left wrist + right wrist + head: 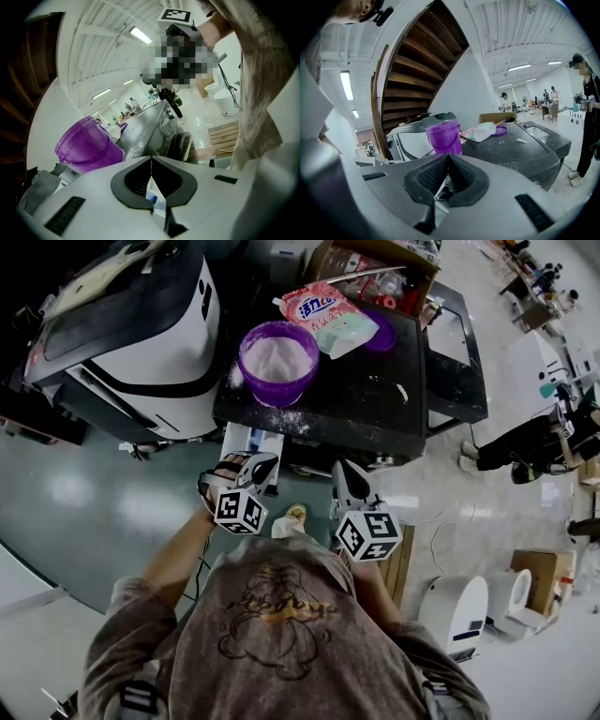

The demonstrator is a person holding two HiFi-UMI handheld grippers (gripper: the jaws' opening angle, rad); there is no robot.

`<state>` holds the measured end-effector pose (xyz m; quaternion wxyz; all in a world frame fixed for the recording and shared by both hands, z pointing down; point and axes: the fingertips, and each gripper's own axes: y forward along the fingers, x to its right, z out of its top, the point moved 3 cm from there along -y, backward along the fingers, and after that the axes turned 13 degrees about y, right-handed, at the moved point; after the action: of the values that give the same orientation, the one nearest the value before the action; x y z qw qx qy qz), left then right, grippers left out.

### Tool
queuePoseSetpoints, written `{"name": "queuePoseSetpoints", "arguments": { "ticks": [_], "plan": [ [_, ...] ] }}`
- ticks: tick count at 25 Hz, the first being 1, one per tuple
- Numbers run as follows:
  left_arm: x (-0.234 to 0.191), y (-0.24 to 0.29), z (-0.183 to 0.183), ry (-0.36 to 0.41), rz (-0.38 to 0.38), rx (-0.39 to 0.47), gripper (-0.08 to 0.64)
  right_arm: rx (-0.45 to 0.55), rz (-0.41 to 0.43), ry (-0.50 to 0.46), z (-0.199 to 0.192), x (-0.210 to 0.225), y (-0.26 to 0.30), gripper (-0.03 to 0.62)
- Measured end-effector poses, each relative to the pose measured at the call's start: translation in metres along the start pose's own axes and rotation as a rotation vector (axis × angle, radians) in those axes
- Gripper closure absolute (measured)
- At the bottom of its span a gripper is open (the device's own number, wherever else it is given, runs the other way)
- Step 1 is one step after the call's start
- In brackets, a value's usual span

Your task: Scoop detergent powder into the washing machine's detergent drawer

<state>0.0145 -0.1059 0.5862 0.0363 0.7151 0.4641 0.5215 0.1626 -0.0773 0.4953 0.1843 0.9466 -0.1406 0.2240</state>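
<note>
Dark desk (361, 404) at upper centre carries a purple tub (277, 362) of powder; my left tool (255, 471) and right tool (348, 484) are both clenched on nothing.

purple tub (277, 367), bag (330, 317) behind, free top (375, 399) beside

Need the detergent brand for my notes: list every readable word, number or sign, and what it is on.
No text can be read for sure.
Bag: large blue characters on the front, too blurred to read.
Left gripper and right gripper: black-and-white square codes on their cubes, no words.
Shirt: a printed drawing, no legible words.
</note>
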Motion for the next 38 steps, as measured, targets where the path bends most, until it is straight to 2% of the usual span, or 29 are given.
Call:
{"name": "queuePoseSetpoints", "arguments": {
  "ticks": [11,15,22,25,31,38],
  "plan": [
    [-0.003,-0.006,0.006,0.103,0.059,0.015,0.537,-0.008,0.002,-0.001,-0.004,-0.002,0.001,0.592],
    [-0.001,-0.008,0.008,0.133,0.056,0.026,0.537,-0.011,0.005,-0.002,-0.004,-0.004,0.002,0.592],
    [-0.006,-0.009,0.005,0.074,0.035,0.026,0.537,-0.015,0.01,-0.005,-0.002,-0.007,0.005,0.592],
    [-0.012,-0.012,0.001,-0.021,0.049,0.052,0.537,-0.015,0.012,-0.007,-0.002,-0.007,0.007,0.592],
    [-0.048,-0.024,-0.016,-0.419,0.128,0.151,0.537,-0.02,0.015,-0.007,-0.003,-0.008,0.01,0.592],
    [-0.083,-0.043,-0.02,-0.681,0.174,0.299,0.537,-0.03,0.017,-0.01,-0.002,-0.008,0.016,0.592]
  ]
}}
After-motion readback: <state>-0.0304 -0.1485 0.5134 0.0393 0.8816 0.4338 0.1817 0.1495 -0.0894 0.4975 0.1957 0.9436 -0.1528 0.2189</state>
